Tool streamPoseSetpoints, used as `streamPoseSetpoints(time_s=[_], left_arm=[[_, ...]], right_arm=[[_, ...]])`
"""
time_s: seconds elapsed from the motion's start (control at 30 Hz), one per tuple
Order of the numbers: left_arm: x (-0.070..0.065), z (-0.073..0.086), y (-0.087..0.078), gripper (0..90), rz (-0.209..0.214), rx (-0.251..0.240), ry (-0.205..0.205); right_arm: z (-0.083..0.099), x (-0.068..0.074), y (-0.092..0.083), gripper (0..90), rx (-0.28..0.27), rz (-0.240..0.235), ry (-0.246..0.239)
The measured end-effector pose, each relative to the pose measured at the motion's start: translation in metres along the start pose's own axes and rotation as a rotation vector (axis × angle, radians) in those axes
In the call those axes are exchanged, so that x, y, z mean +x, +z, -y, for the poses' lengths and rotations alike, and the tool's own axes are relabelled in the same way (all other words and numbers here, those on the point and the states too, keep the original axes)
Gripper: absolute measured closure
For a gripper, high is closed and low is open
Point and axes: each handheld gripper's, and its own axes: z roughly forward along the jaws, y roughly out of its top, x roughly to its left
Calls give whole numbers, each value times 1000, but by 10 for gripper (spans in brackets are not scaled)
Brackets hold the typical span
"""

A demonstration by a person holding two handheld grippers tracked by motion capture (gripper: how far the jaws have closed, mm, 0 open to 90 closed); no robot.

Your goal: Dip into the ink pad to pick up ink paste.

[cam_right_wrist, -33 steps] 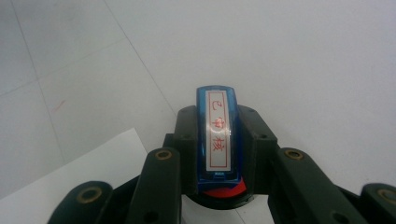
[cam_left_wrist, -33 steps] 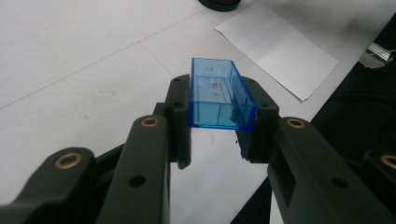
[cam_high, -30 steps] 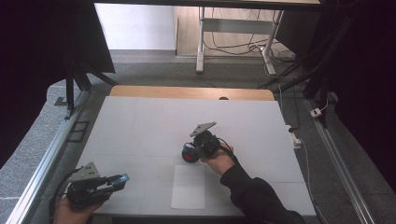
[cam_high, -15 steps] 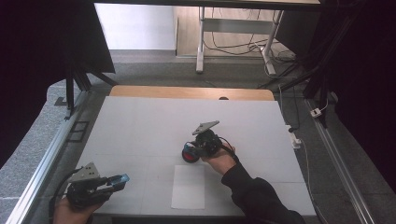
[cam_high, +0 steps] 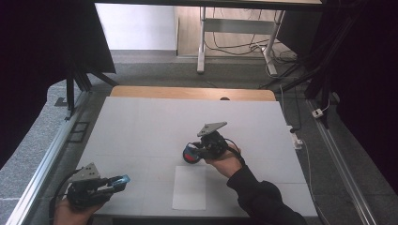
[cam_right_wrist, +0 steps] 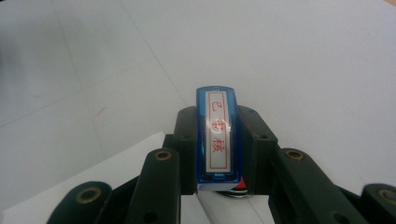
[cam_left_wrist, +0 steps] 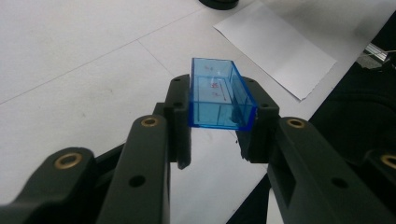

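Left gripper view, left claw (cam_left_wrist: 217,128) clamped on blue clear cap (cam_left_wrist: 219,95), right claw (cam_right_wrist: 218,151) gripping blue stamp (cam_right_wrist: 217,135) by white paper (cam_high: 189,187)

Lab or test room, recording rig set-up.
White-topped table (cam_high: 155,126) with a bare wooden strip (cam_high: 187,93) at the far edge, metal rails (cam_high: 44,164) on both sides, black curtains (cam_high: 42,51) left and right. Grey carpet floor (cam_high: 155,70), loose cables (cam_high: 234,47) and a plug strip (cam_high: 320,112) on it, legs of another desk (cam_high: 202,42) behind. No home or shop furnishings, plain bench work.
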Motion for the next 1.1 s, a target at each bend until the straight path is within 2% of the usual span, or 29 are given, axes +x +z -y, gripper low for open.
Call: streamPoseSetpoints(time_s=[0.4, 0.53, 0.73, 1.1], left_arm=[[0, 0, 0, 673, 3, -2, 3], [0, 0, 0, 673, 4, -2, 3], [0, 0, 0, 673, 7, -3, 1], [0, 0, 0, 673, 9, -5, 4]], right_arm=[[0, 9, -22, 709, -61, -43, 7], [2, 13, -27, 709, -66, -56, 6], [5, 20, -33, 709, -64, -69, -20], [14, 33, -42, 709, -67, -88, -21]])
